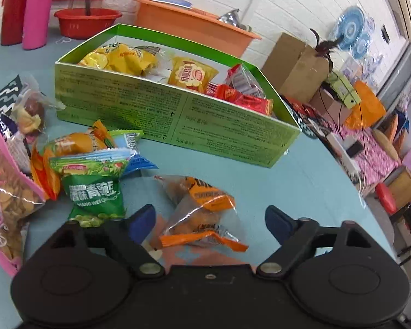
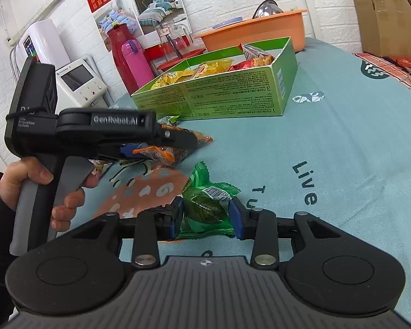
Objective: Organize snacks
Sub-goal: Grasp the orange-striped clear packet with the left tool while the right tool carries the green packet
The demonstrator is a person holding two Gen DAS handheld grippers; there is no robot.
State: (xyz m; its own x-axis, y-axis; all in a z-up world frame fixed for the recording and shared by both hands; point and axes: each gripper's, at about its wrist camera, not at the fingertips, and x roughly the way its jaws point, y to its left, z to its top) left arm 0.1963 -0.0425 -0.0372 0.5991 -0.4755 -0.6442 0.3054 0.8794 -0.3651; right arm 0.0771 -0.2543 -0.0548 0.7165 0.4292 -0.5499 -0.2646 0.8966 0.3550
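Observation:
An open green box (image 1: 178, 120) (image 2: 233, 93) on the blue tablecloth holds yellow packets (image 1: 123, 59) and red packets (image 1: 243, 97). In the left wrist view my left gripper (image 1: 211, 220) is open, its blue pads on either side of a clear-and-orange snack packet (image 1: 202, 213) lying on the cloth, with gaps on both sides. The right wrist view shows that gripper (image 2: 164, 148) from the side in a person's hand (image 2: 27, 175). My right gripper (image 2: 207, 219) is open around a green packet (image 2: 202, 208) that rests on the cloth, its wrapper brushing the pads.
A pile of loose snacks lies at the left: a green pea packet (image 1: 96, 192), an orange packet (image 1: 71, 142), a pink bag (image 1: 2, 192). Behind the box stand an orange basin (image 1: 194, 24), a red basin (image 1: 87, 22) and pink and red flasks (image 1: 35, 11). The table edge (image 1: 350, 175) runs at the right.

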